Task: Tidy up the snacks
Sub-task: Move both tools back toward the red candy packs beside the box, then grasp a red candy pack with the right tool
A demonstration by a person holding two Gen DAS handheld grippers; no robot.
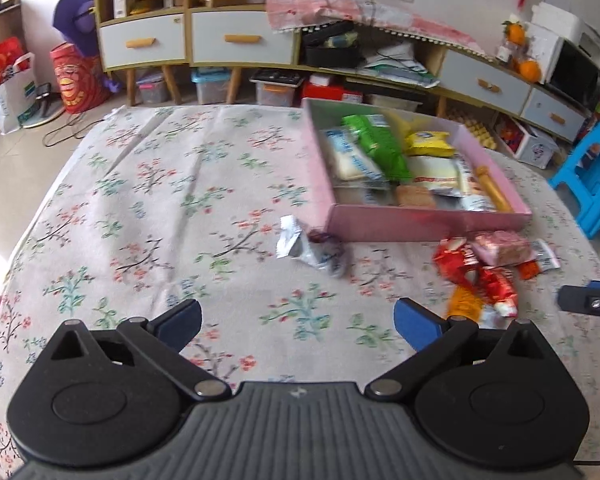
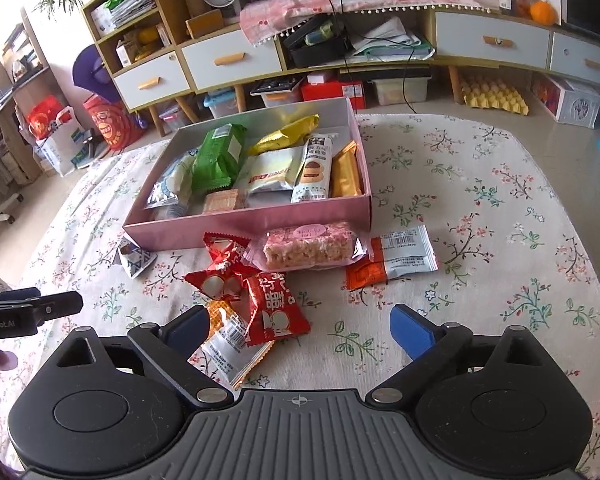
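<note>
Both grippers — left gripper (image 1: 298, 322), right gripper (image 2: 300, 326) — hover with fingers spread wide, nothing between them. Crinkly red packets (image 2: 256, 292) and a pink rice bar (image 2: 310, 244) lie just before the pink box (image 2: 256, 224) — its left side leaves bare flowered table (image 1: 160, 200).

The 2 cameras each sit on a hand-held gripper and look forward and down at the worktop (image 1: 148, 184) from close up. The left one looks from the left side. Both see the pink box (image 2: 256, 220) and the cabinets (image 2: 228, 60) behind.
</note>
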